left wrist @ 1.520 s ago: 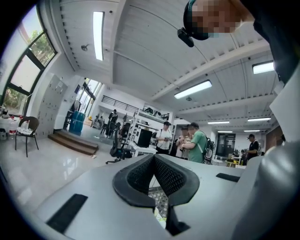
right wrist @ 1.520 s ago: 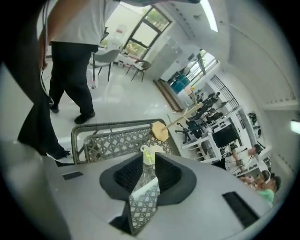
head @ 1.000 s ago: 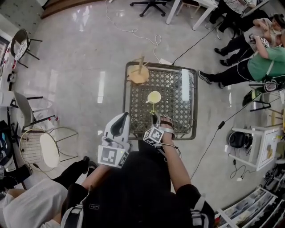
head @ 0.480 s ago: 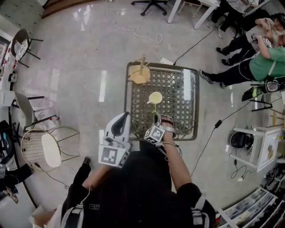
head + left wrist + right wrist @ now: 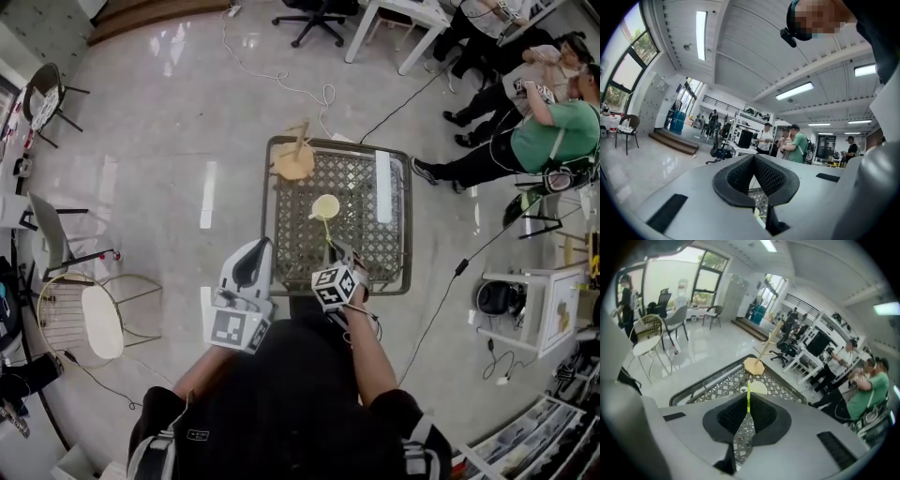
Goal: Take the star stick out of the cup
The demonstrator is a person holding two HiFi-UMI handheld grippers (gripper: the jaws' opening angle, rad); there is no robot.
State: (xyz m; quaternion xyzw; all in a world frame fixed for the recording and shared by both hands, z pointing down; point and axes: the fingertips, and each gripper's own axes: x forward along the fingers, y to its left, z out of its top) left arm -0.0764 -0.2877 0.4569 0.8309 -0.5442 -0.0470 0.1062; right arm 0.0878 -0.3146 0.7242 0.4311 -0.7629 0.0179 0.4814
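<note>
Since a second ago my right gripper (image 5: pixel 336 253) has slid a touch to the right and rolled, so its marker cube (image 5: pixel 336 286) now faces up at the head camera, and the green stick (image 5: pixel 748 398) leans with it instead of standing straight. The cup (image 5: pixel 325 205) hasn't budged on the mesh table (image 5: pixel 389 234). Looking along the right jaws, they're pinched tight on the stick's lower part, and it rises out of the pads with its far end lined up against the cup. I can't tell whether the star end has cleared the rim yet, so I'm treating it as not out. Now the worries. That stick is thin and I'm holding it near one end, so it could swivel or slip in the pads if I jerk it. And if I drag it sideways rather than up, the star could snag the rim and tip the cup, which stands alone with nothing steadying it and with the wooden stand (image 5: pixel 293 161) just behind it. As for pose, my right forearm reaches forward over the table's near edge, gripper pointing away toward the cup and twisted a little clockwise. The left gripper (image 5: pixel 755 168) hangs back off the near-left side of the table, angled up toward the room, jaws together with nothing between them, so it's no help if that cup goes.
</note>
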